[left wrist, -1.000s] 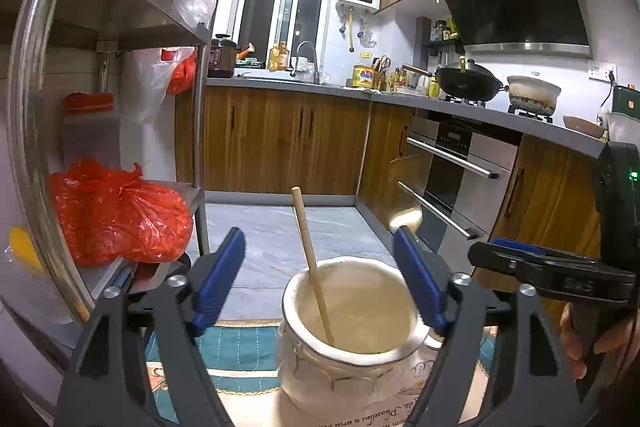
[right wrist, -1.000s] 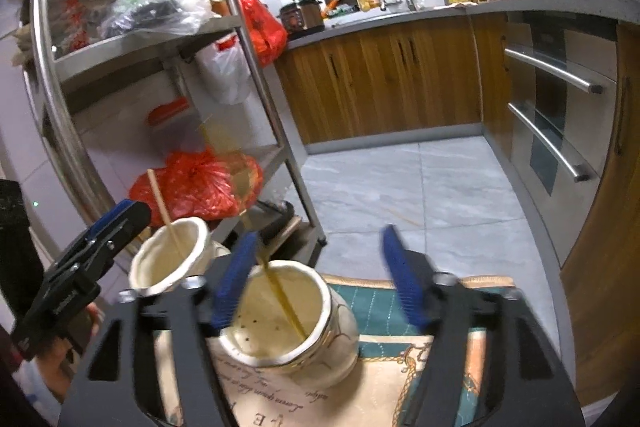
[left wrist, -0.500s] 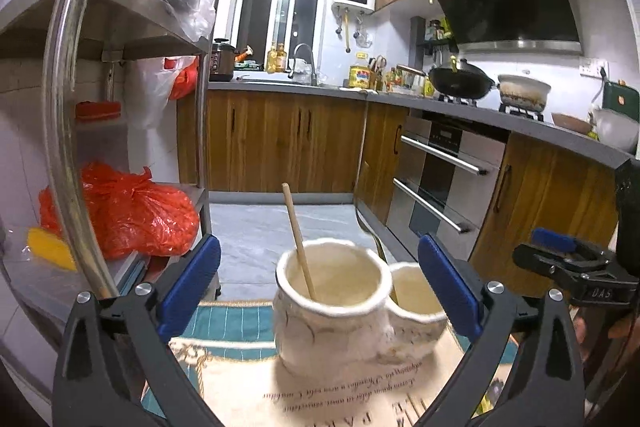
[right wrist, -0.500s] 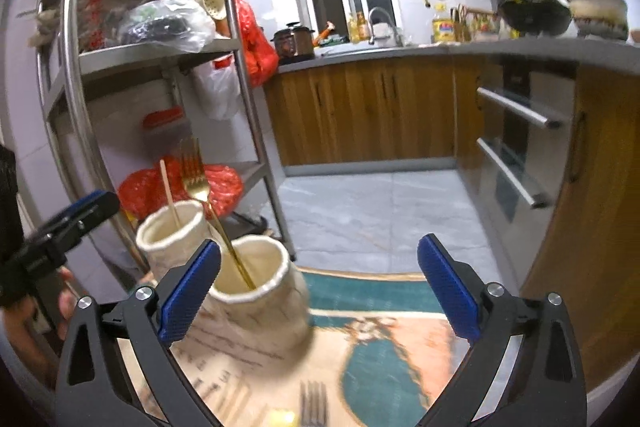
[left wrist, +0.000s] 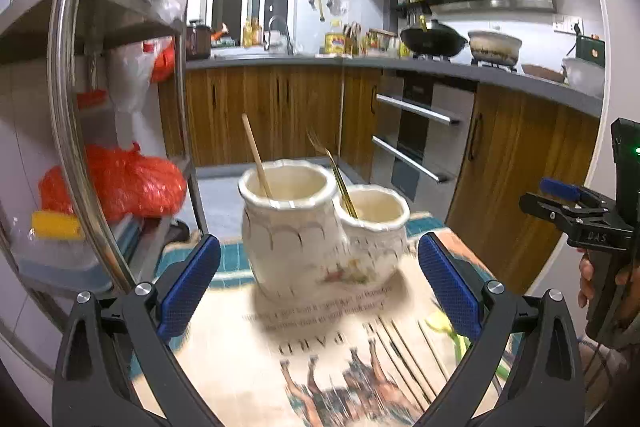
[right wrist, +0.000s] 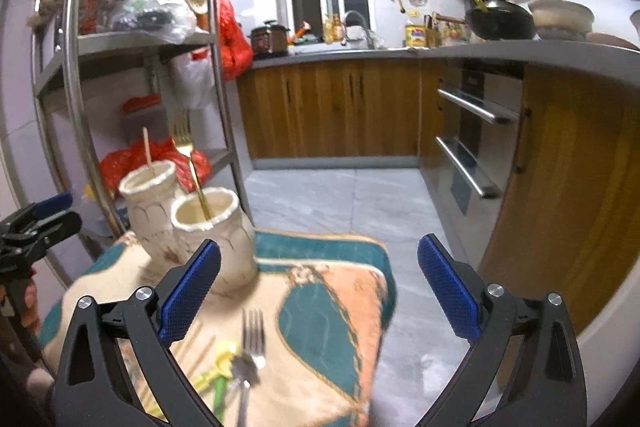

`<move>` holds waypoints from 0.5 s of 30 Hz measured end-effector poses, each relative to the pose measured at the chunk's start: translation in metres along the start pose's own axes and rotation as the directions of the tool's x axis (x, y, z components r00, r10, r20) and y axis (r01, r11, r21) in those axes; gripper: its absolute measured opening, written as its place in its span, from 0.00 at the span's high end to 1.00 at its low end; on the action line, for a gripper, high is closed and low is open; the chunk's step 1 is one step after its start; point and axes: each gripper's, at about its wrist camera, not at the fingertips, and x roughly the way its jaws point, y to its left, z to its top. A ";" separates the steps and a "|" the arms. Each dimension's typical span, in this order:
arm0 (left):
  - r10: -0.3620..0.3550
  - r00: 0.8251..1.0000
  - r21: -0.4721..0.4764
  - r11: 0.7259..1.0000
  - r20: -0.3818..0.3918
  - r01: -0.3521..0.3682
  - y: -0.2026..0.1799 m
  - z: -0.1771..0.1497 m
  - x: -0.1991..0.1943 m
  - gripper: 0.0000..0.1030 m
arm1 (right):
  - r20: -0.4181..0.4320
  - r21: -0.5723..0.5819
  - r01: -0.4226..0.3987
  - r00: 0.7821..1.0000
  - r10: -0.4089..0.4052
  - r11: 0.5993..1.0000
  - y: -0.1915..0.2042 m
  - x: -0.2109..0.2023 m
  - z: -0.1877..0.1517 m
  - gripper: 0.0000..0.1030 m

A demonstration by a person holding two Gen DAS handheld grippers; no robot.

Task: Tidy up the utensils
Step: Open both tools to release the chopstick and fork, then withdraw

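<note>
Standing together, two glazed cream jars (left wrist: 288, 223) hold utensils.

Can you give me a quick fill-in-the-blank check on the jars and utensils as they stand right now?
1. The gold fork stands in the ____ of the two jars.
2. The taller jar holds a ____ stick.
3. The silver fork lies on the ____, not in a jar.
4. Both the left gripper and the right gripper are ____.

Missing words: shorter; wooden; cloth; open
</note>
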 end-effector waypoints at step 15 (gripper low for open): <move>-0.017 0.968 -0.001 1.000 -0.250 0.018 -0.021 -0.061 0.023 0.05 | -0.241 -0.017 -0.029 0.970 0.024 0.999 0.005 0.015 -0.060 0.05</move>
